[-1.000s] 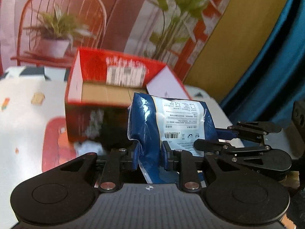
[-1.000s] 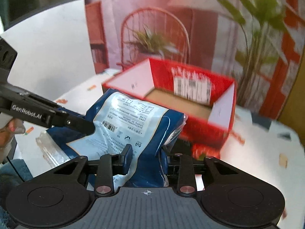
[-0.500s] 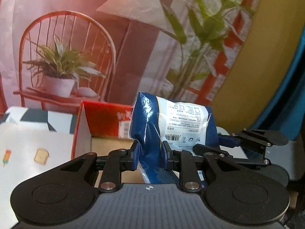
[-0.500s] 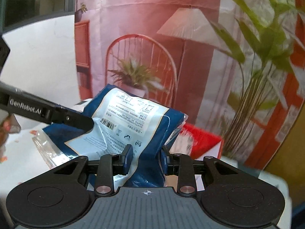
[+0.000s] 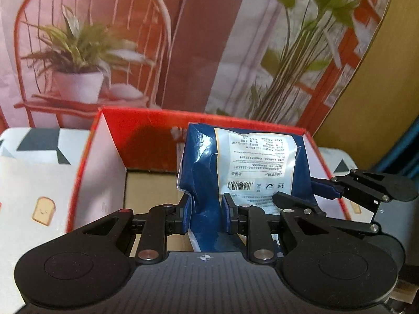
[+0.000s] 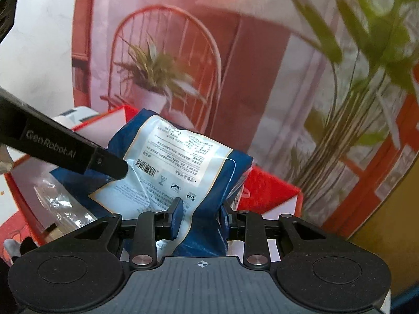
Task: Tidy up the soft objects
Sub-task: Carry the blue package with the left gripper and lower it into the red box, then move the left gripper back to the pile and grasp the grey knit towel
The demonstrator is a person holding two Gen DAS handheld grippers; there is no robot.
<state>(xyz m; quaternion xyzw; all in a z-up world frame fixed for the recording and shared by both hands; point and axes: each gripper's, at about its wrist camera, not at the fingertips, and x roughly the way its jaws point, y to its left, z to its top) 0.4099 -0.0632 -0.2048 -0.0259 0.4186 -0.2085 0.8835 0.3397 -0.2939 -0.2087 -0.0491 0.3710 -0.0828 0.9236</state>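
Observation:
A soft blue packet with a white printed label (image 5: 251, 167) is held by both grippers at once. My left gripper (image 5: 207, 216) is shut on its left part. My right gripper (image 6: 200, 216) is shut on its right part, and it also shows in the left wrist view (image 5: 322, 191) at the packet's right edge. The packet (image 6: 180, 167) hangs above the open red cardboard box (image 5: 146, 141), over its brown floor. In the right wrist view the box (image 6: 269, 191) lies behind and below the packet.
The box stands on a table with a white patterned cloth (image 5: 34, 183). A printed backdrop with a chair and plants (image 5: 86, 52) stands just behind the box. A yellow panel (image 5: 379, 78) and a blue curtain are at the right.
Both grippers carried the packet forward from in front of the box to over its open top. The view first rose, then dipped toward the box's inside.

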